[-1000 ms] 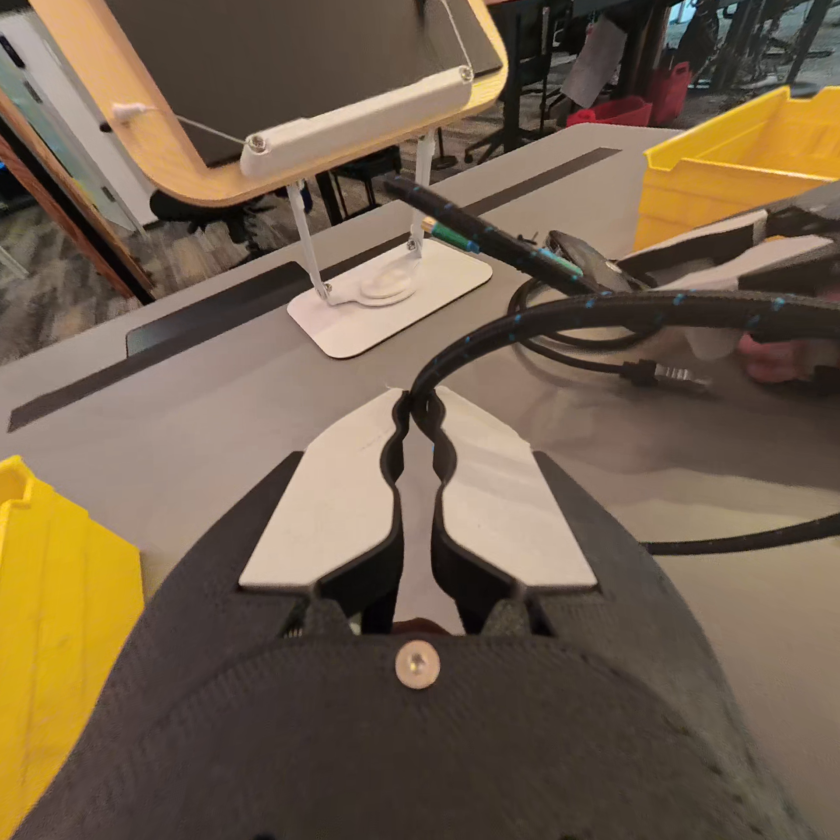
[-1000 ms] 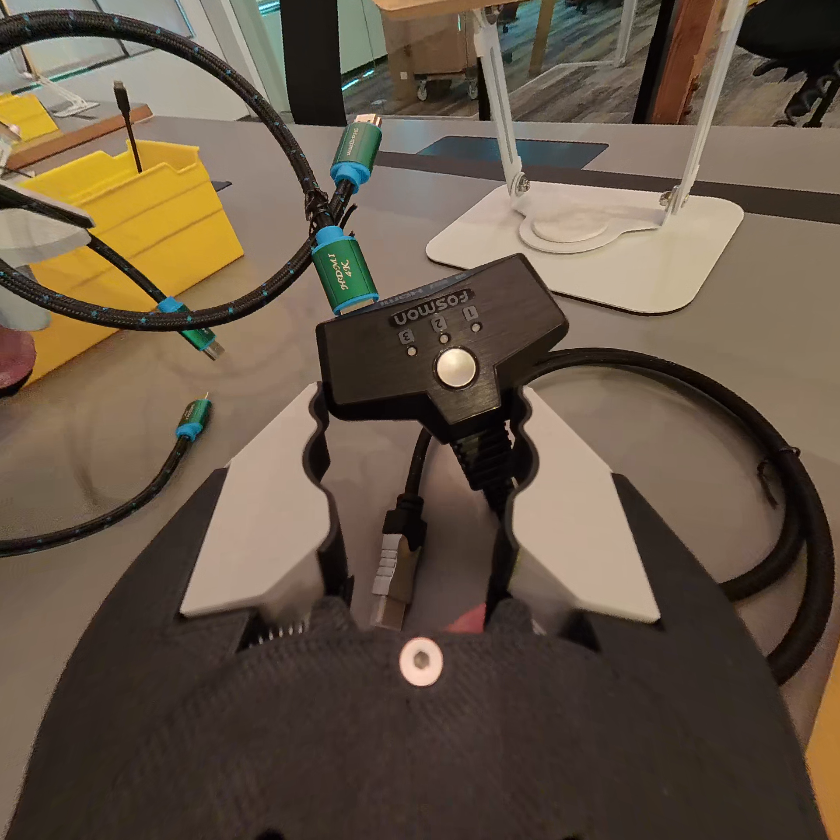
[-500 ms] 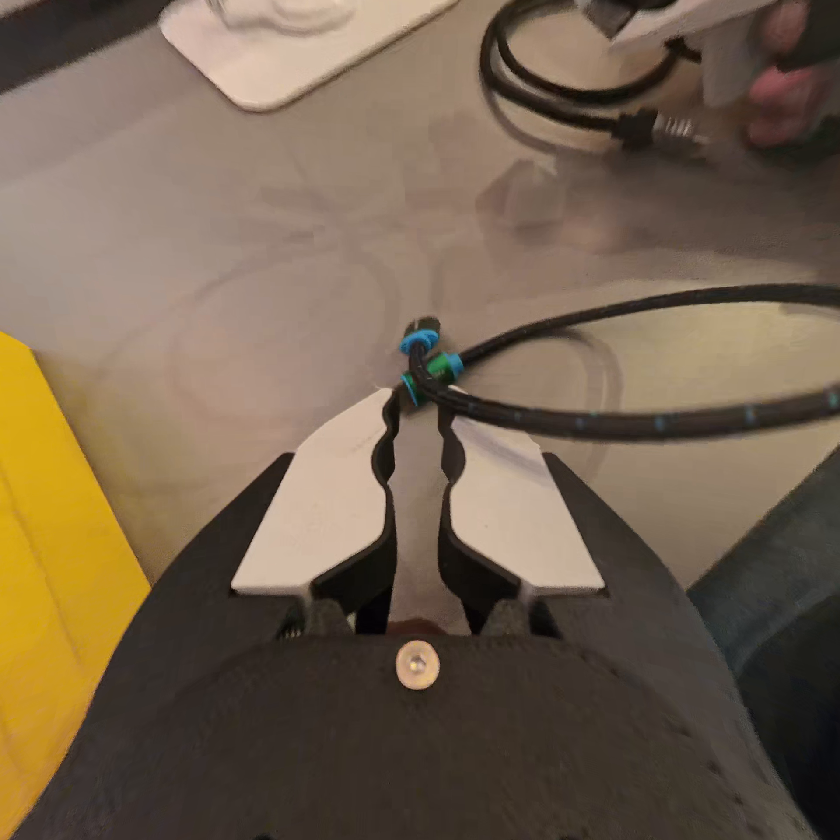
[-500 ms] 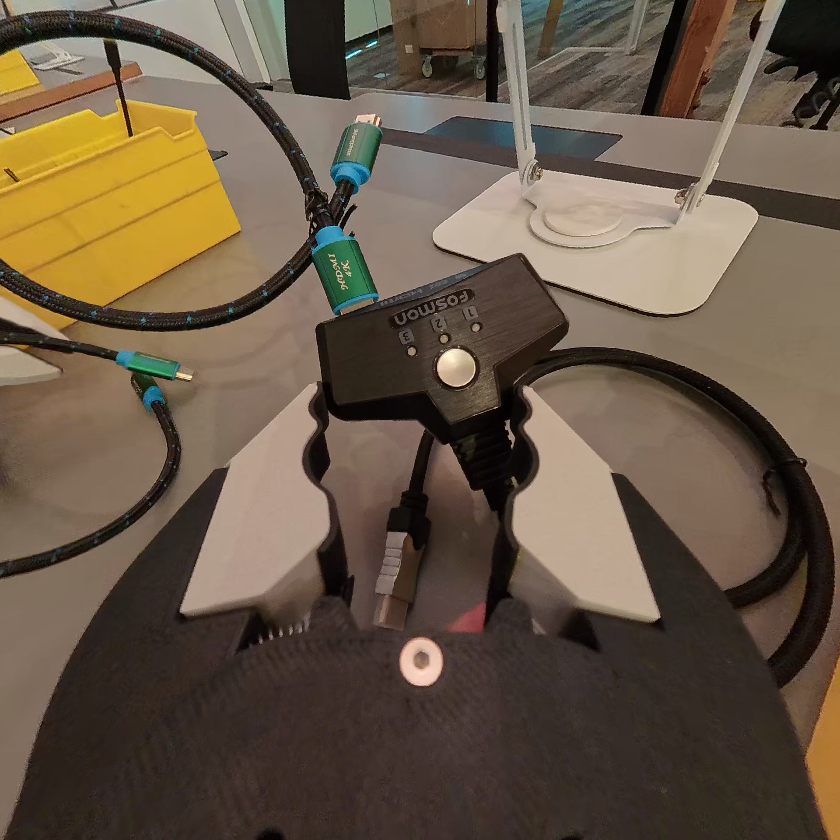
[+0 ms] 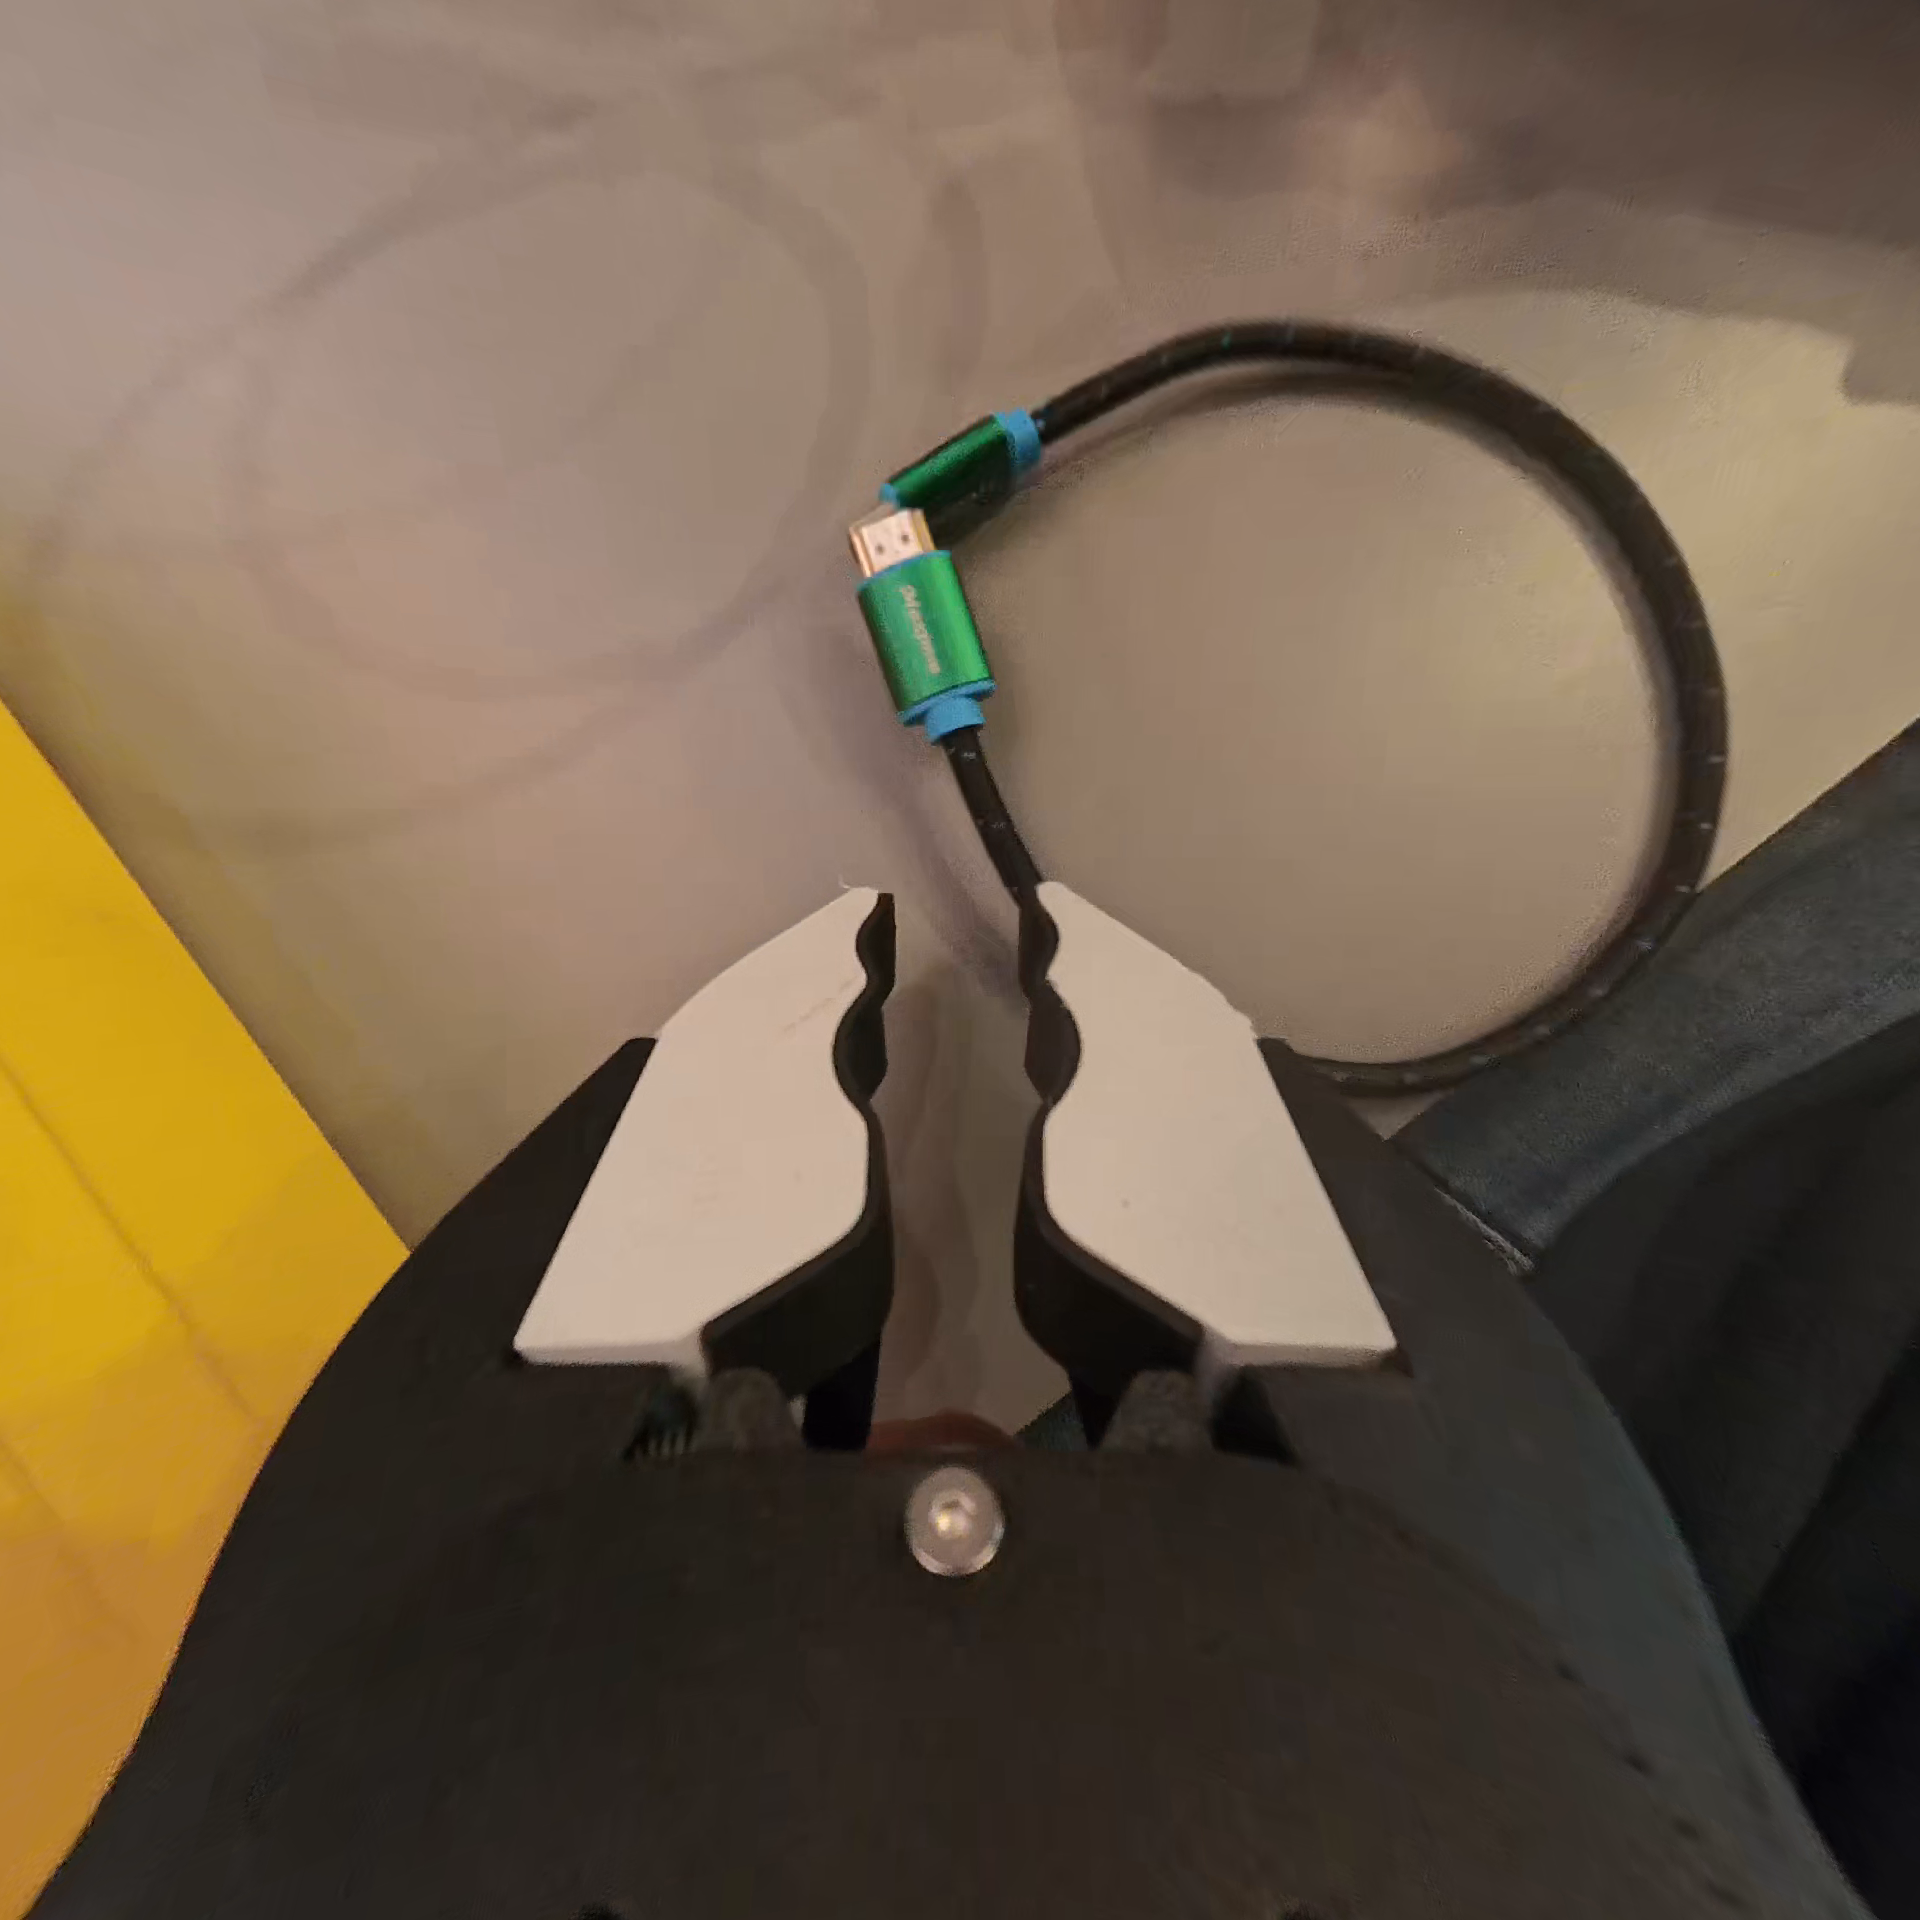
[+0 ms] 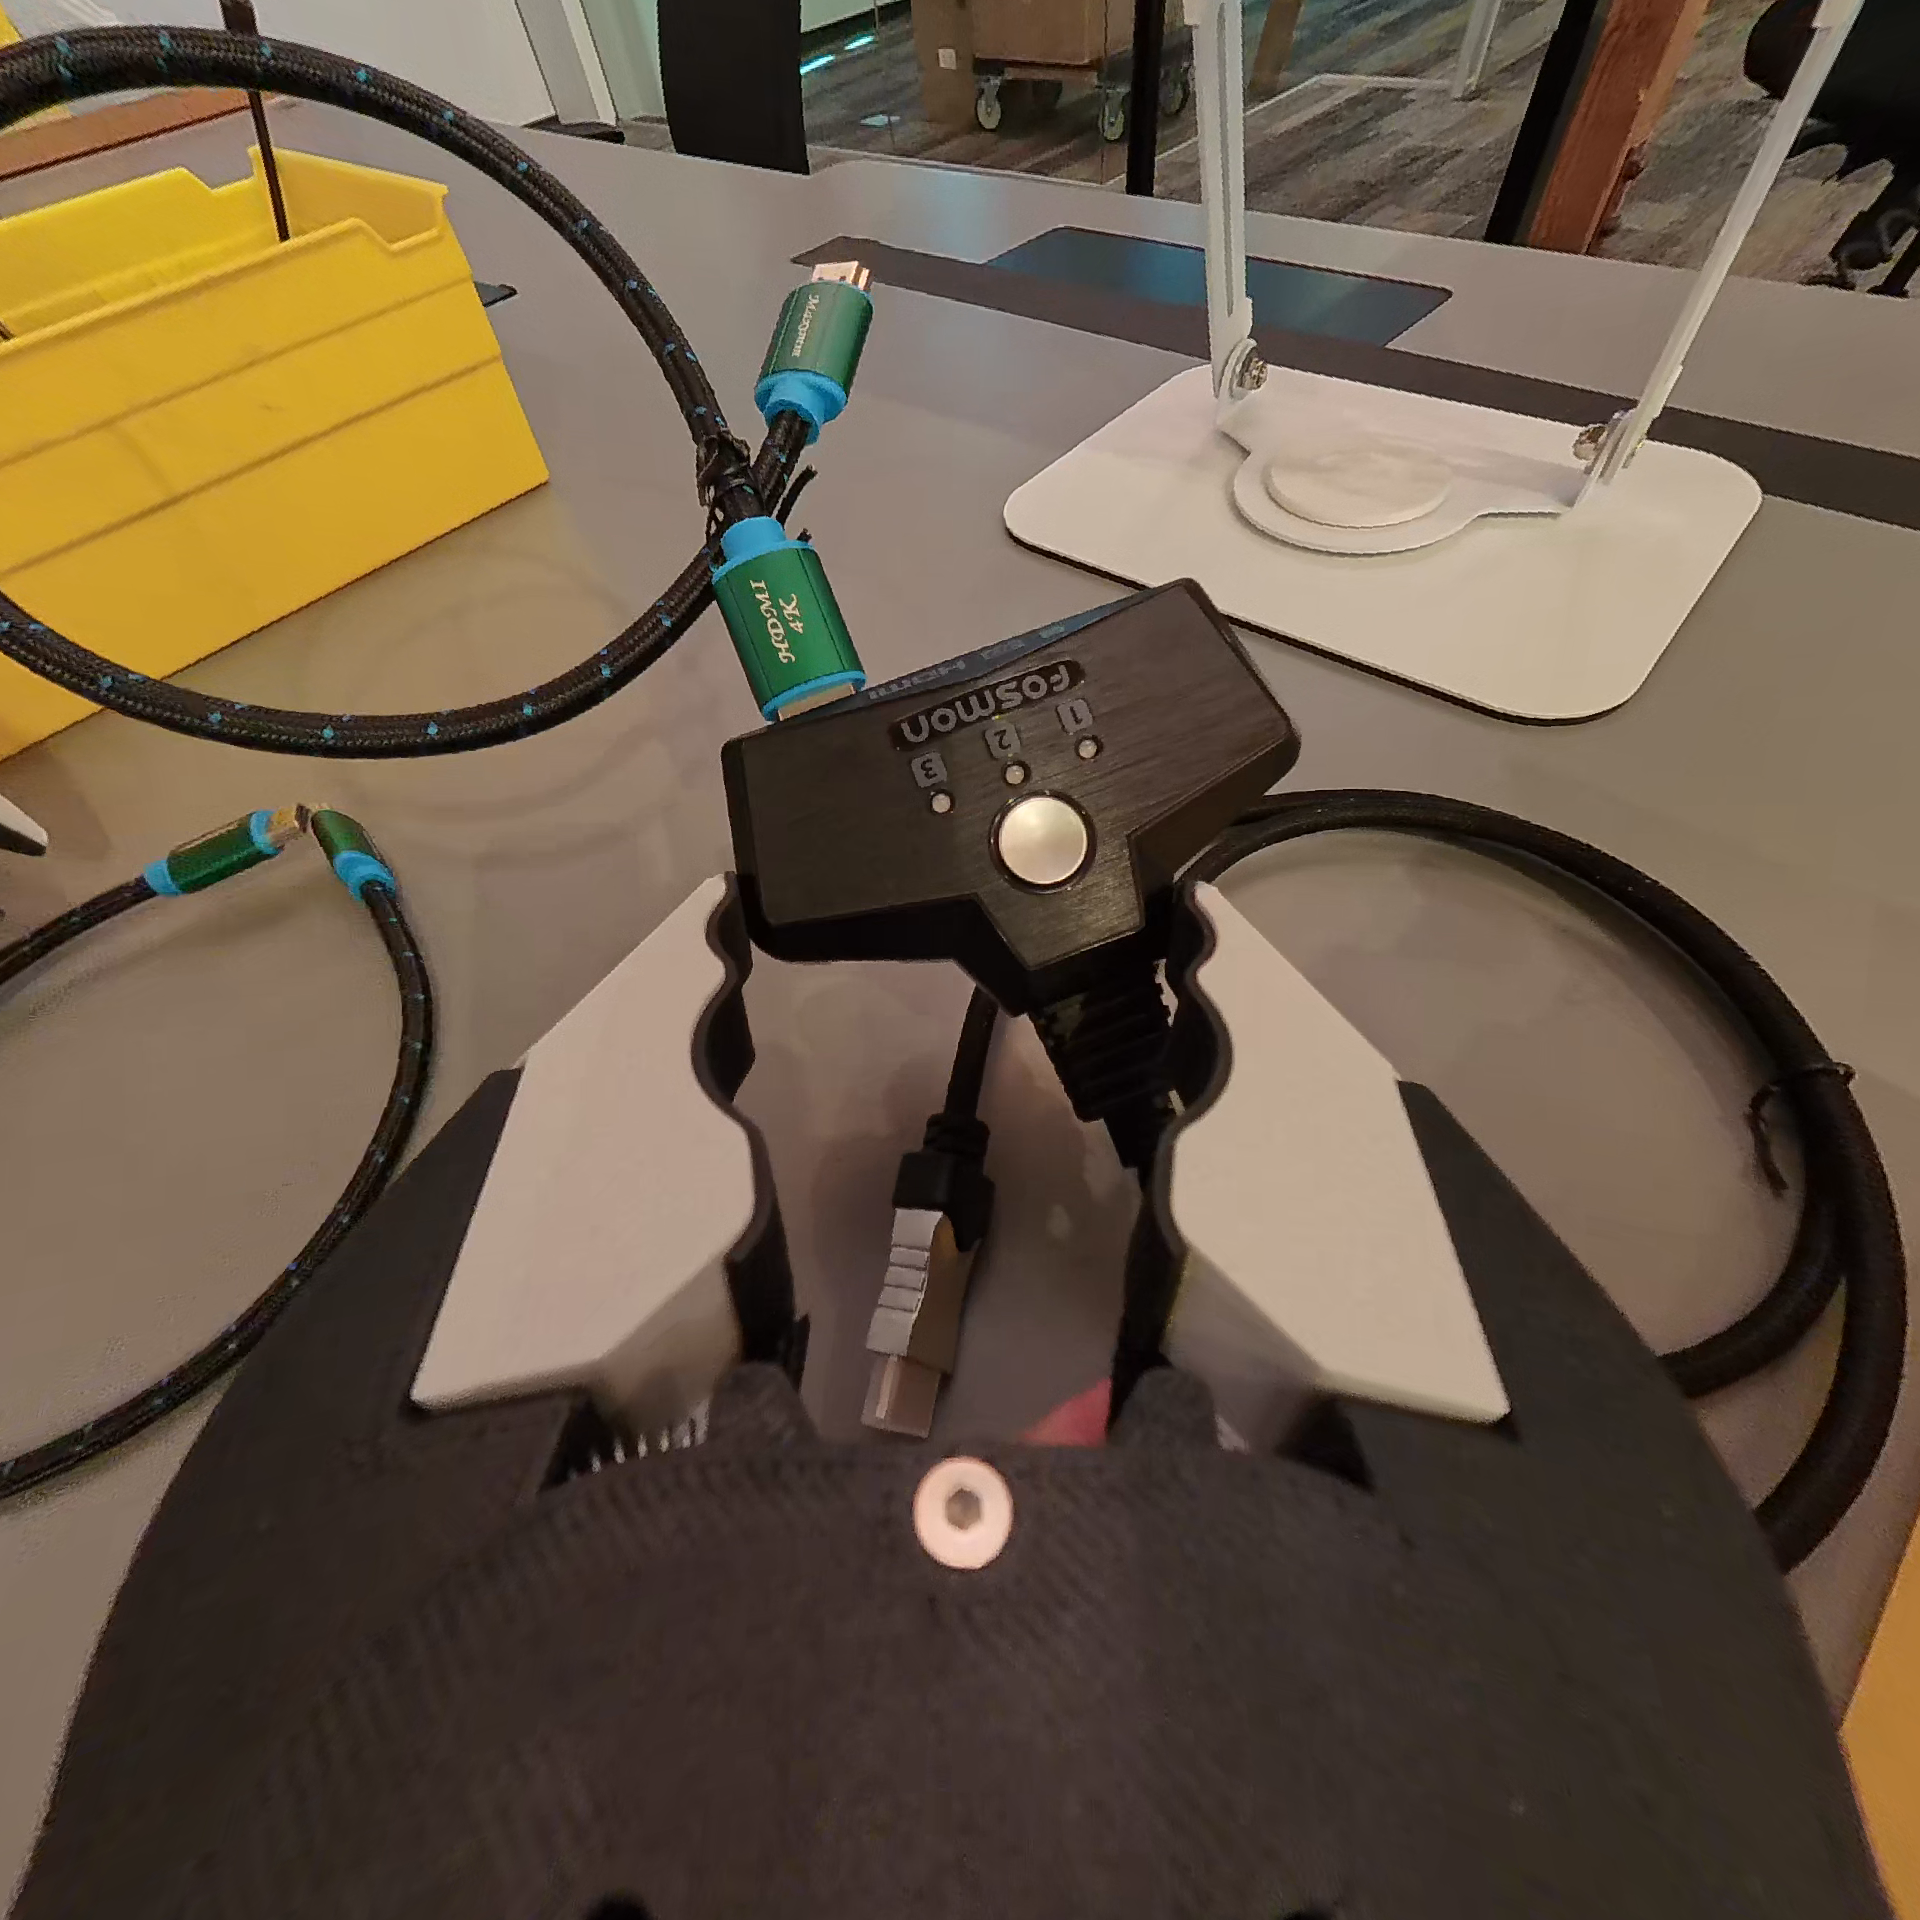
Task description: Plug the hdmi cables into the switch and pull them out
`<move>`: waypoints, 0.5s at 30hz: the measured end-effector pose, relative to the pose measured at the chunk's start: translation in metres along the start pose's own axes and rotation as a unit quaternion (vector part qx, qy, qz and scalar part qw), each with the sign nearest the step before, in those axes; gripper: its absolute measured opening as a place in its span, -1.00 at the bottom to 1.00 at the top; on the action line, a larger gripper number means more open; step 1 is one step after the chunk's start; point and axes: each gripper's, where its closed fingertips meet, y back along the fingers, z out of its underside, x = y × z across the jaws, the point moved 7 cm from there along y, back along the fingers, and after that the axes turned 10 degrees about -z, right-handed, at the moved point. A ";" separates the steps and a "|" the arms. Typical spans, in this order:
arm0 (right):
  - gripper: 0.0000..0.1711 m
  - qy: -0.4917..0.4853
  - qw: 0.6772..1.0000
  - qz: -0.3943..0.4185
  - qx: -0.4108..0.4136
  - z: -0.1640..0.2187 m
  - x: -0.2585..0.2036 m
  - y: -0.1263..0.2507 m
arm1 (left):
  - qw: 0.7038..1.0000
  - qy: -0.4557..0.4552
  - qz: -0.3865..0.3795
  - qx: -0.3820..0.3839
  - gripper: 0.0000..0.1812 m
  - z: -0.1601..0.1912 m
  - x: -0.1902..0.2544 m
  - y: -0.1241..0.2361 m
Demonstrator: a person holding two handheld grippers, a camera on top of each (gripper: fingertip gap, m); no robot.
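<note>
HDMI switch (image 6: 1013, 805) sits clamped at its neck in the right gripper (image 6: 961, 925), jaws closed on it and holding it just above the grey table (image 6: 1558, 831). 1 green-shelled plug (image 6: 790, 634) is seated in a port on its far left edge; that cable's other plug (image 6: 812, 338) points up behind it. Left gripper (image 5: 956, 914) hovers slightly parted and empty — a braided cable (image 5: 1621, 644) brushes its right finger (image 5: 1132, 1049). That cable's 2 green plugs (image 5: 920, 644) lie tip to tip just ahead. Judged step: fetching the next cable. Next move — close on the nearer plug's shell, not the braid, then line it up with a free port. Yellow bin (image 5: 145, 1143) flanks left.
</note>
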 end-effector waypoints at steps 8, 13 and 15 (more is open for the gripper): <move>-0.08 0.015 1.000 0.001 -0.019 0.002 -0.003 -0.004 | 1.000 -0.010 -0.013 0.022 -0.57 -0.013 0.010 -0.013; -0.08 0.025 0.999 0.000 -0.030 0.003 -0.006 -0.005 | 1.000 -0.016 -0.015 0.007 -0.52 -0.020 0.014 -0.039; -0.08 0.027 0.999 -0.003 -0.034 0.004 -0.007 -0.006 | 1.000 0.000 -0.003 0.006 -0.62 -0.022 0.012 -0.042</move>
